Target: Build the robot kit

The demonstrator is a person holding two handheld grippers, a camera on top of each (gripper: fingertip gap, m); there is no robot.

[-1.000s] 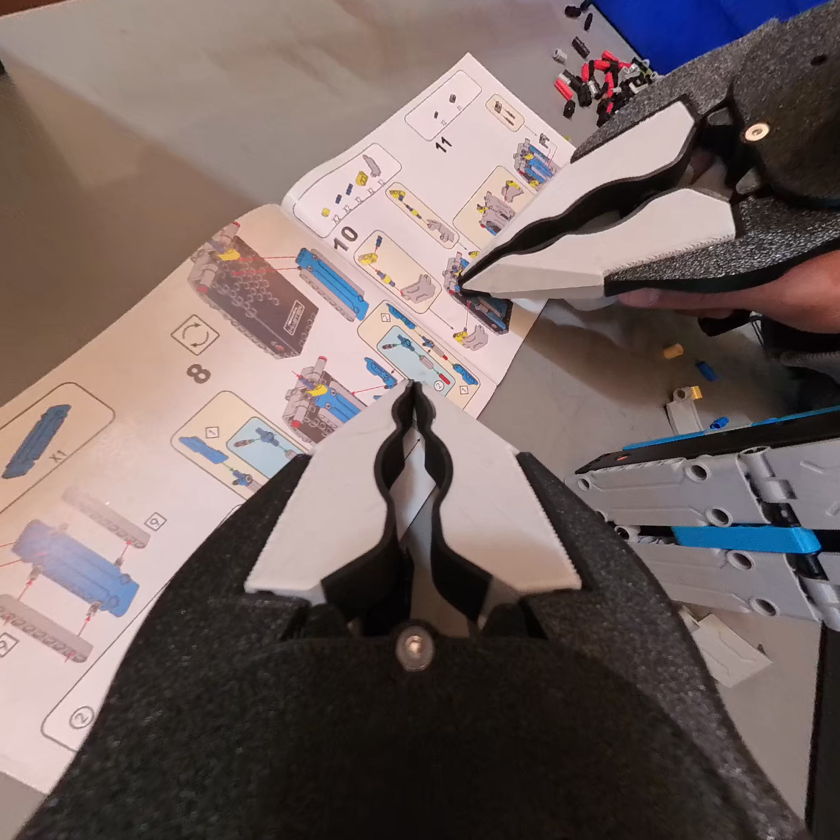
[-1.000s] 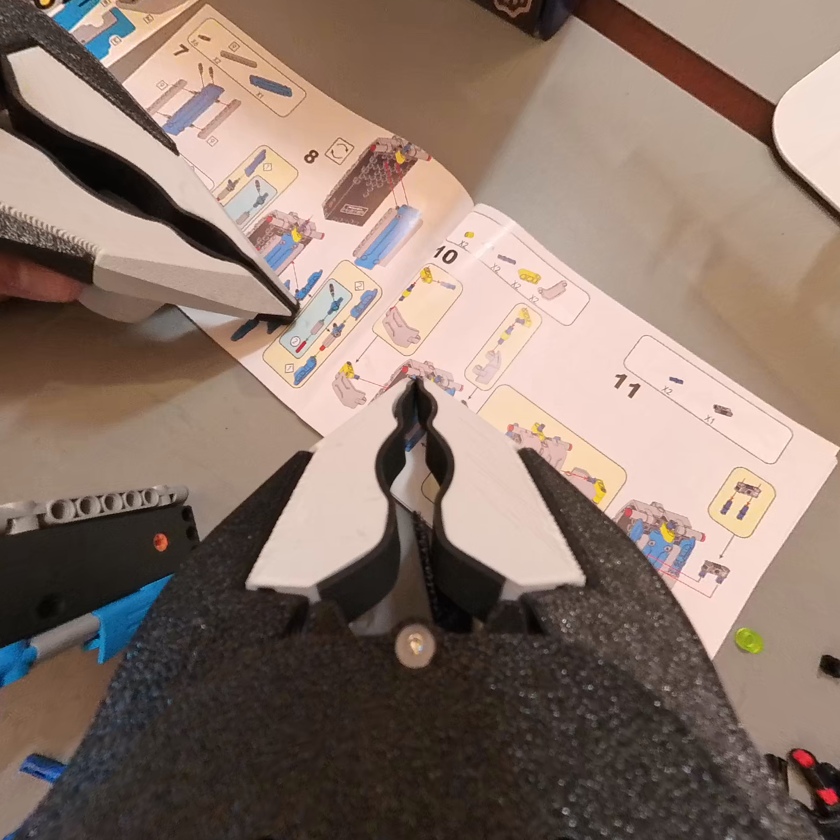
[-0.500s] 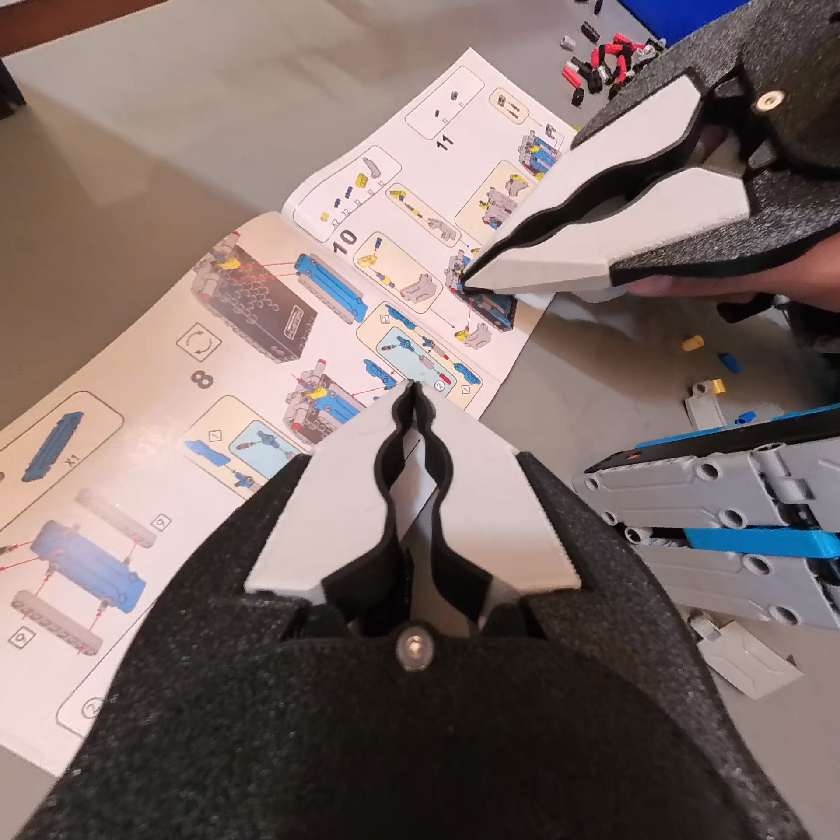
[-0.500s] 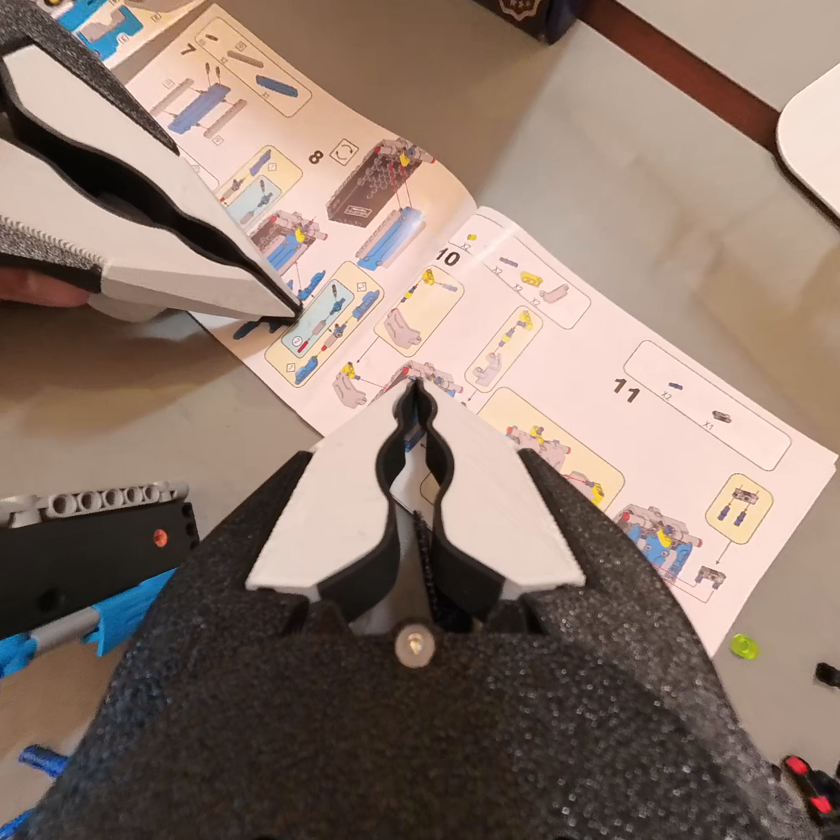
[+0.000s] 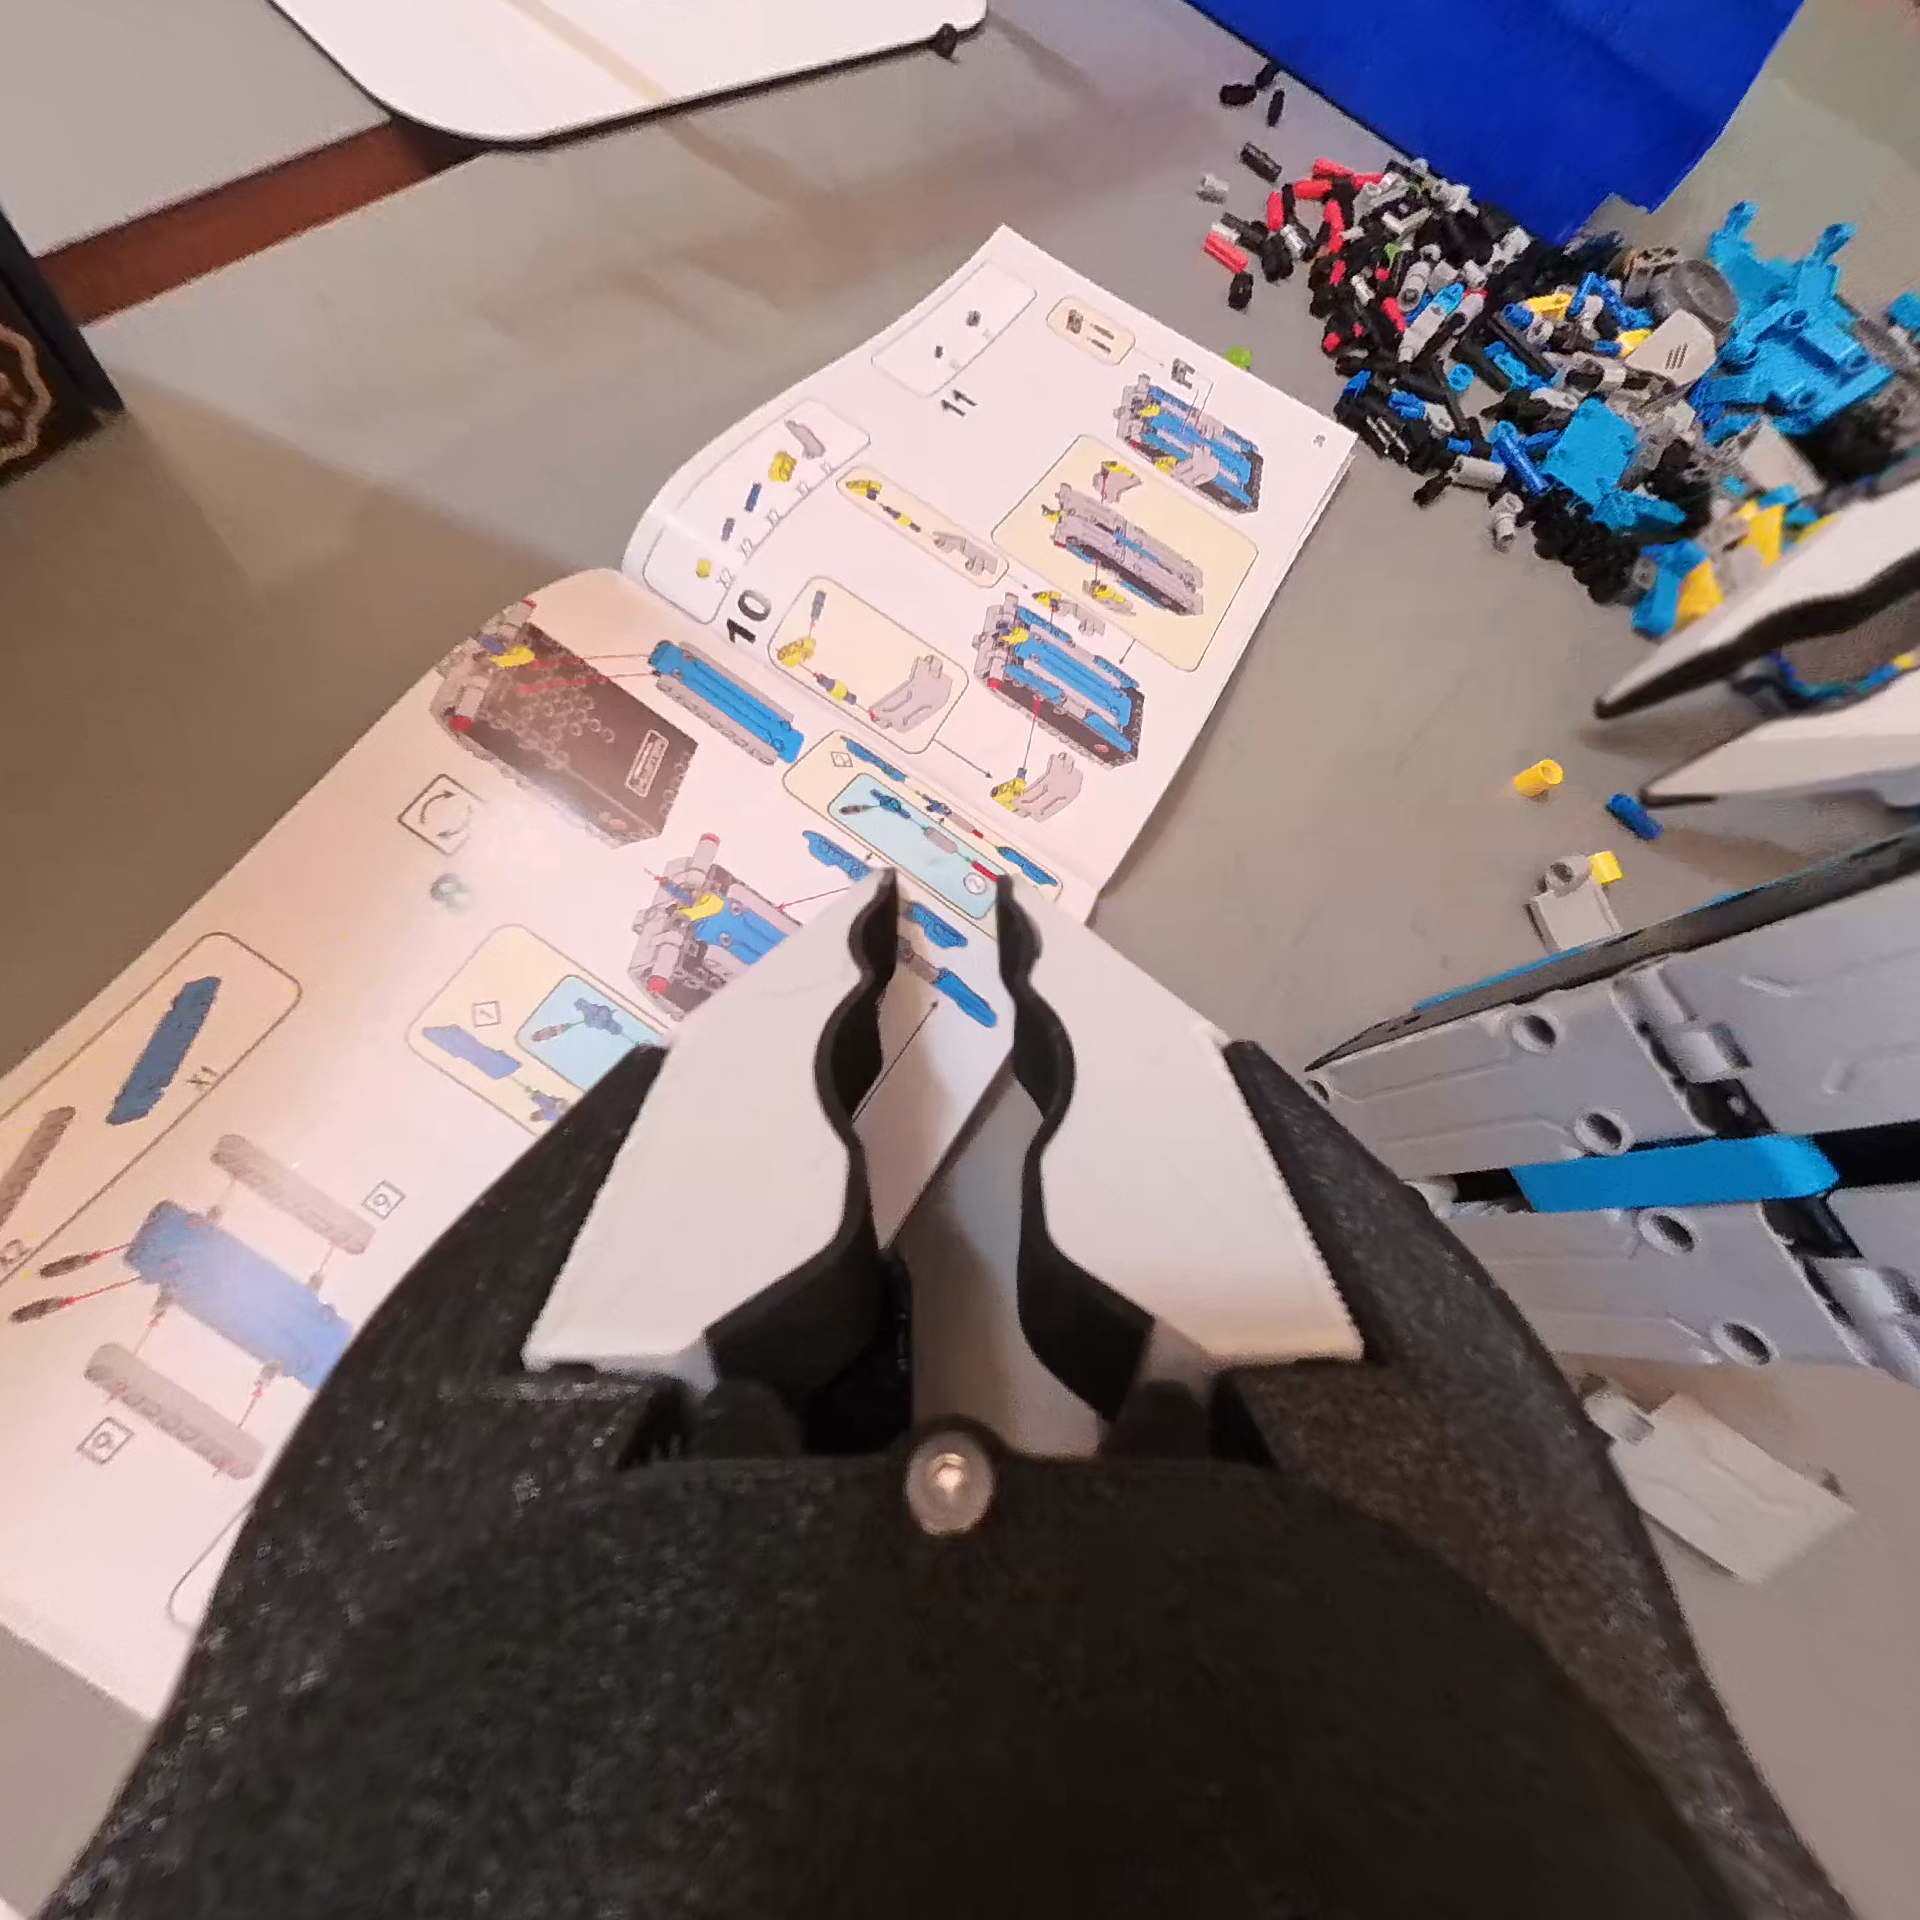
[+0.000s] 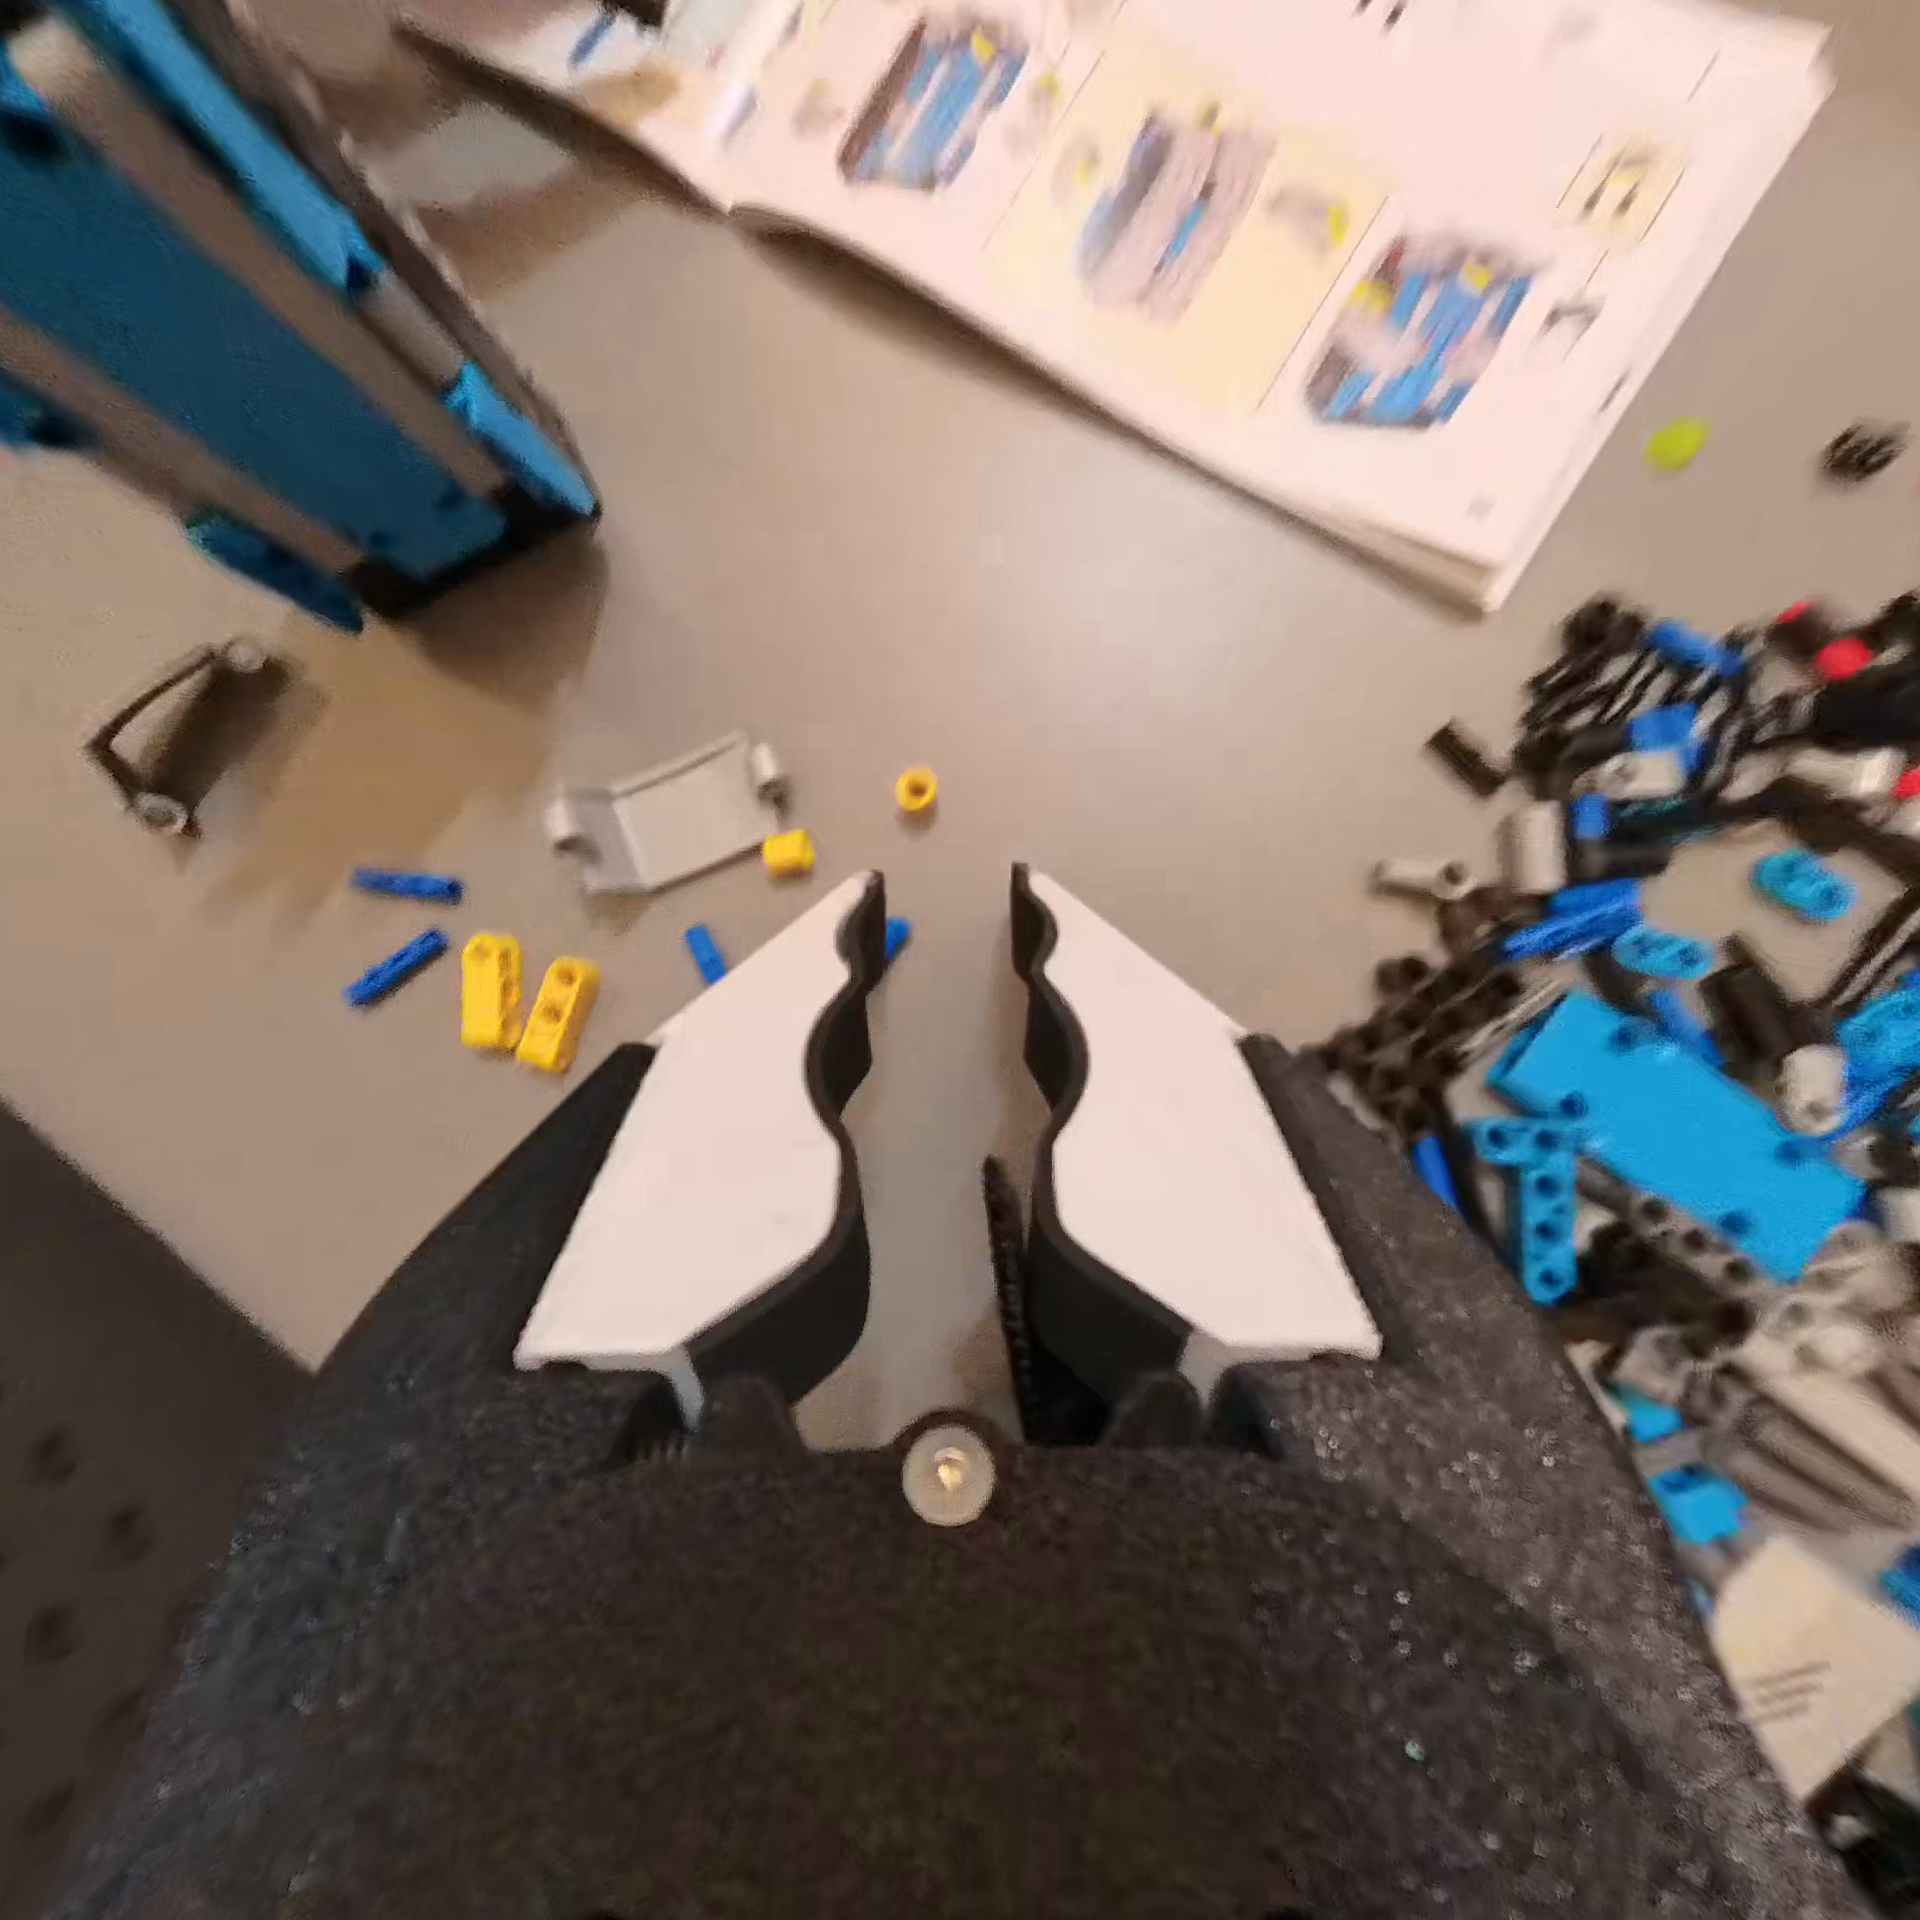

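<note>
A: Left gripper point(image 5: 940, 894), parted and empty, over the booklet point(image 5: 644, 790) edge; gray build point(image 5: 1662, 1143) to the booklet's right.

B: Right gripper point(image 6: 945, 883), also parted and empty, over loose pegs, yellow bush point(image 6: 915, 788) just ahead. Likely hazards: scattering the small pegs or nudging the parts pile point(image 6: 1704, 997) beside it.

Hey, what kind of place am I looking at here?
Most likely a hobby or workshop table set up for building a brick kit. An open instruction booklet lies on the grey tabletop, a heap of loose building pieces sits beside it, and a partly built grey and blue model stands nearby.
</note>
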